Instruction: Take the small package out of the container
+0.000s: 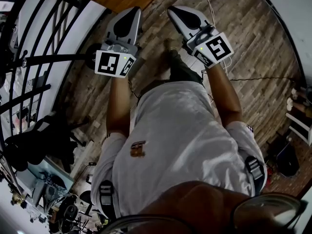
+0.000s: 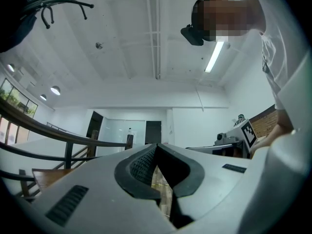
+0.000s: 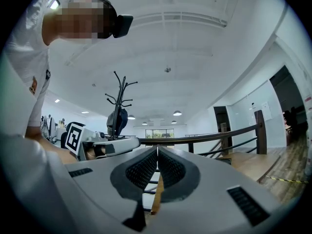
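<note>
Bearing markers, left hand-held gripper, right hand-held gripper sit closed.

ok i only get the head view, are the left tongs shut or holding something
observer: the left gripper view shows the left tongs shut, pads together, nothing between them
operator: and the right ones
observer: the right tongs are shut as well, and empty
operator: can either gripper camera see the container or package
observer: no, both point out and upward. they show the ceiling, a wooden handrail and a coat stand, but no container or package
</note>
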